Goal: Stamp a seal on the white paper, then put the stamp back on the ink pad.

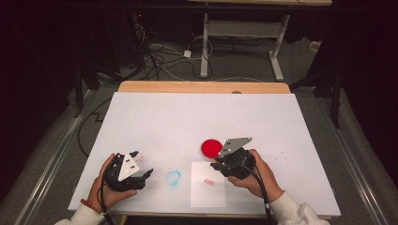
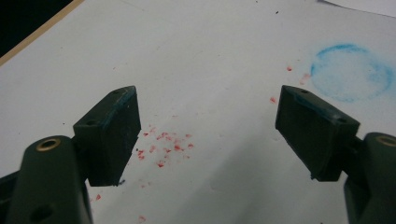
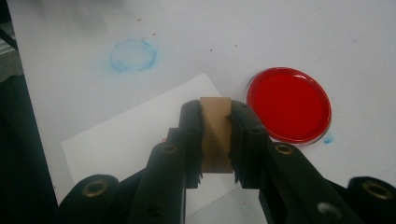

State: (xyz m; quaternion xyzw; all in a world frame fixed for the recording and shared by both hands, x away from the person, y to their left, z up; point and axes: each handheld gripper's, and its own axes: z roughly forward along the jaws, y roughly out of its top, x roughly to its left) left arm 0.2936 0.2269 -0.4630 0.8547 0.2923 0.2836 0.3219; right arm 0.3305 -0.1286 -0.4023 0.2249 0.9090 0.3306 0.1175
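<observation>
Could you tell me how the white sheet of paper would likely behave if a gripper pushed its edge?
The sheet of paper looks thin and lies flat, so it would probably slide or buckle. Nothing weighs it down, as the right gripper holds the wooden block above it.

From above my side, the high view looks forward and down over the whole table. My left gripper view sits close over the blue ring; my right gripper view, also close, shares that ring with it, plus the red dish.

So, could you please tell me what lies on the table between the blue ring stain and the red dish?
A white sheet of paper lies between the blue ring stain and the red dish, seen in the right gripper view.
</observation>
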